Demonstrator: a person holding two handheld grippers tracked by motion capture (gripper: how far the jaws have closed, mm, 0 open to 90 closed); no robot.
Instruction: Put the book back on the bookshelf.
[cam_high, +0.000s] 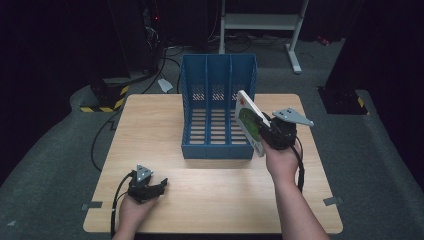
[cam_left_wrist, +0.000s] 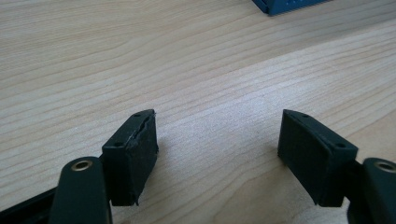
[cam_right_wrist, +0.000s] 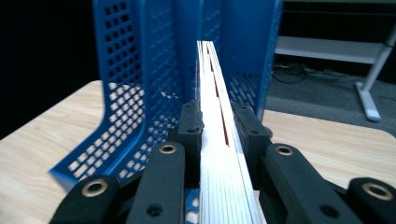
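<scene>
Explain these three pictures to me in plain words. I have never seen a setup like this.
A person sits at a wooden table and holds a hand-operated gripper in each hand; no robot arm is involved. The high view looks down from above the person. The other two come from small cameras riding on each gripper, looking along its black jaws. On the table stands a blue file rack with three slots. The right gripper is shut on a thin book, held on edge beside the rack's right end. The left gripper rests low over bare wood near the table's front edge, jaws open, holding nothing.
</scene>
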